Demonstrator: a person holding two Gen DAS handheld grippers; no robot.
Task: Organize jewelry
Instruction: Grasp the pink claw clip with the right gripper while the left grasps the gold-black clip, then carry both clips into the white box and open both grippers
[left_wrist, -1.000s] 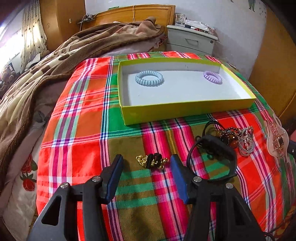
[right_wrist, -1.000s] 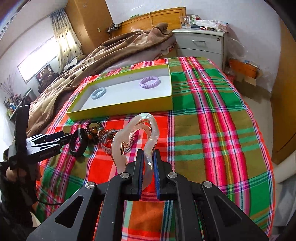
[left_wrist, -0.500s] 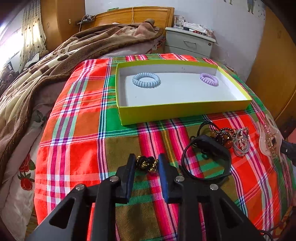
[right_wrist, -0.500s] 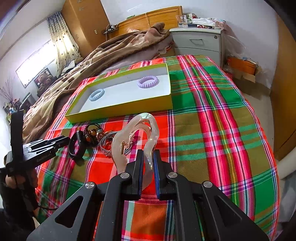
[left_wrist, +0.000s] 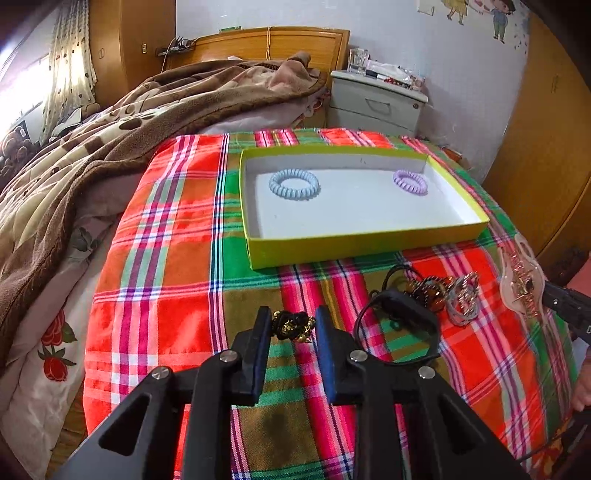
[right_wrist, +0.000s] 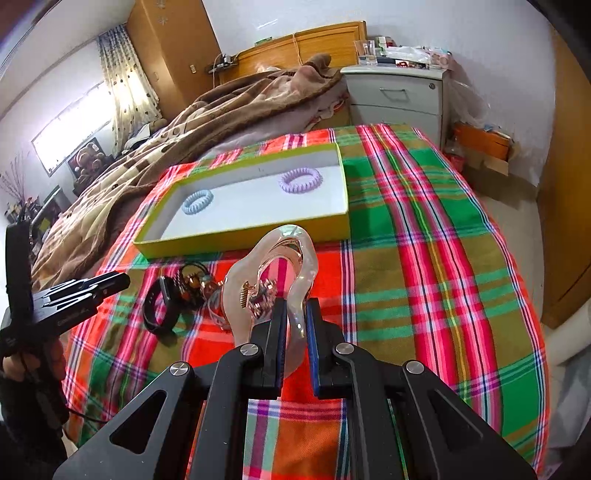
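Gripping a black-and-gold hair tie (left_wrist: 291, 326), left gripper (left_wrist: 291, 328) has both pads pressed on it, low over the plaid blanket (left_wrist: 159, 295). Right gripper (right_wrist: 295, 317) is clamped on a clear claw clip (right_wrist: 275, 273), long axis pointing away toward the yellow tray (right_wrist: 243, 242). Tray holds blue (left_wrist: 294, 184) and purple coil ties (left_wrist: 410, 182). Bedroom, nightstand (left_wrist: 376, 101) behind.

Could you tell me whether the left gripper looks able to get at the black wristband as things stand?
Probably not yet: the left gripper is shut on the black-and-gold hair tie. The black wristband lies uncovered just beside it, so the way is otherwise free.
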